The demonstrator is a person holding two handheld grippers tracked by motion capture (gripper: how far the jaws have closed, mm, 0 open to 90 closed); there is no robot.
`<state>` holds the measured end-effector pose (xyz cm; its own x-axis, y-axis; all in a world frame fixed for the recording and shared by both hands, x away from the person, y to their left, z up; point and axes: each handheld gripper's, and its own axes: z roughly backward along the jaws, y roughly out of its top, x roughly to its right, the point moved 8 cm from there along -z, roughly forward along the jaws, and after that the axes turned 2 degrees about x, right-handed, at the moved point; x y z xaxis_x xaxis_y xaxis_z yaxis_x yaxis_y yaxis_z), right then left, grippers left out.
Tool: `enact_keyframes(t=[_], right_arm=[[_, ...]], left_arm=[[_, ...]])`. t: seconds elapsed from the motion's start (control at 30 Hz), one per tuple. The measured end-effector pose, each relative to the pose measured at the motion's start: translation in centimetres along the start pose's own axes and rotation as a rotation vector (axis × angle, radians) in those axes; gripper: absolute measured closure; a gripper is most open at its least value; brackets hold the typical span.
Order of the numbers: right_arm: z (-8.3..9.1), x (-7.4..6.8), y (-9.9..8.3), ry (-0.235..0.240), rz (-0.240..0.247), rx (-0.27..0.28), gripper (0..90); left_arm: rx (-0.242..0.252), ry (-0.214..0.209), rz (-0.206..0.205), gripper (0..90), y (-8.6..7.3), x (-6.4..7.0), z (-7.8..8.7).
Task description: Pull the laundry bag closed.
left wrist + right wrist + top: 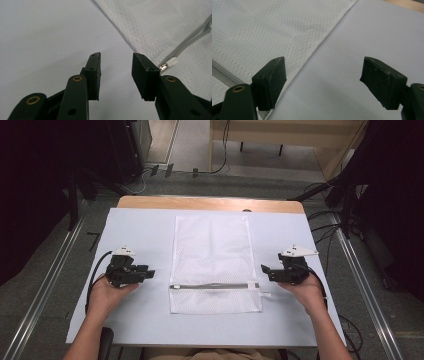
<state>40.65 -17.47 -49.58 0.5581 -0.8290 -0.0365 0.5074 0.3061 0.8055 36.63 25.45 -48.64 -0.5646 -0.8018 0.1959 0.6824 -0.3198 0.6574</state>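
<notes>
Both the left gripper point(150, 273) and right gripper point(265, 270) rest with jaws apart on either side of the white mesh bag point(212, 250).

A white mesh laundry bag point(212, 255) lies flat in the middle of the table, its long side running away from the person. Its weave is fine and slightly see-through. A grey zipper point(215, 286) crosses it near the near end, closed, with the metal pull point(163, 67) at the bag's left edge under a small white tab.
</notes>
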Motion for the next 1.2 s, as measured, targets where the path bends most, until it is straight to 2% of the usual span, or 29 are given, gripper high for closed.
enact_keyframes(t=[0.13,0.17,0.2,0.27,0.3,0.33,0.37,0.5,0.77,0.83,0.93,1.2], right_arm=[[-0.26,-0.03,-0.24,0.004,-0.009,-0.022,22.1],[-0.28,0.07,-0.26,0.008,-0.016,-0.023,24.7],[-0.27,0.08,-0.23,0.016,-0.026,-0.022,26.2],[-0.23,0.12,-0.18,0.022,-0.035,-0.018,29.3],[-0.14,0.13,-0.13,0.036,-0.038,-0.017,37.7],[-0.14,0.13,-0.13,0.036,-0.038,-0.017,37.7],[-0.09,0.23,-0.15,0.032,-0.039,-0.028,41.6],[-0.15,0.32,-0.18,0.039,-0.051,-0.035,42.2],[0.02,0.42,0.02,0.034,-0.065,-0.022,46.0],[-0.04,0.44,-0.06,0.028,-0.078,-0.035,46.1],[-0.09,0.35,-0.1,0.036,-0.097,-0.046,47.6],[0.04,0.15,0.0,0.049,-0.105,-0.037,52.3]], left_arm=[[-0.015,0.0,0.005,59.7,-0.01,0.11,-0.03],[-0.02,0.008,0.002,59.2,-0.05,0.11,-0.11],[-0.041,0.011,0.004,58.3,-0.16,0.12,-0.18],[-0.048,0.014,0.01,51.4,-0.17,0.11,-0.26],[-0.052,0.016,0.018,49.1,-0.16,0.05,-0.31],[-0.054,0.005,0.024,49.1,-0.16,0.04,-0.34],[-0.056,-0.004,0.03,49.2,-0.17,0.09,-0.37],[-0.058,-0.009,0.052,49.3,-0.16,0.14,-0.4],[-0.04,-0.001,0.032,46.6,-0.1,0.17,-0.29],[-0.033,-0.008,0.05,46.7,-0.02,0.23,-0.25],[-0.04,-0.007,0.045,45.2,-0.07,0.22,-0.3],[-0.039,-0.021,0.072,41.5,0.01,0.18,-0.21]])
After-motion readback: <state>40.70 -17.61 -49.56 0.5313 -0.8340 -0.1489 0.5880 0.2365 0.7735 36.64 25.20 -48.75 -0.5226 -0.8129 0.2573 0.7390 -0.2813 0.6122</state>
